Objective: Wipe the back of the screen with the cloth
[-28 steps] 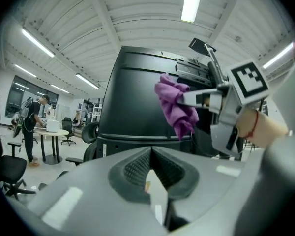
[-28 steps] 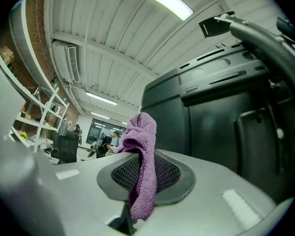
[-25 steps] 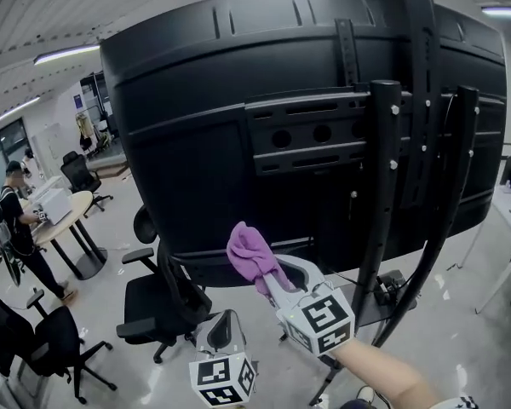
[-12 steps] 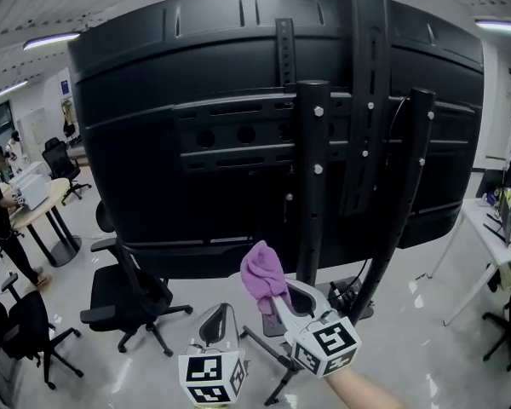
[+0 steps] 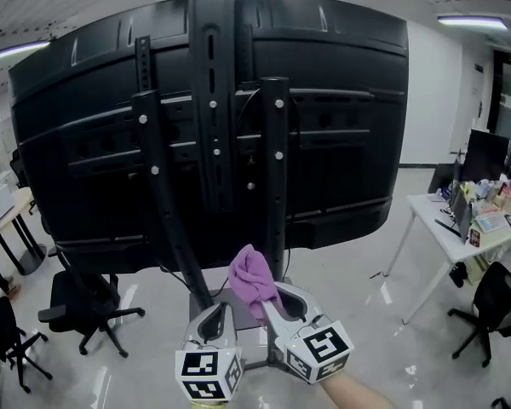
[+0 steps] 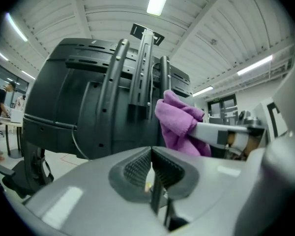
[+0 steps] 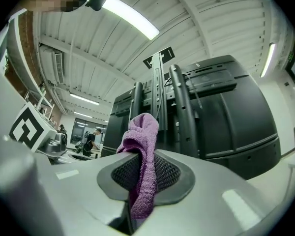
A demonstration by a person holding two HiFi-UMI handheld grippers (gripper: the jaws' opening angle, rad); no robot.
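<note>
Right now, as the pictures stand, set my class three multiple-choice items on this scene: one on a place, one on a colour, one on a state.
1. Where is the cloth?
A. in the left hand-held gripper
B. in the right hand-held gripper
C. on the stand

2. The cloth is:
A. green
B. white
C. purple

3. The left hand-held gripper is:
A. shut, empty
B. open
C. shut on the cloth

Answers:
1 B, the right gripper view shows its jaws clamping the cloth.
2 C, it looks purple in every view.
3 A, its jaws meet with nothing between them.
</note>
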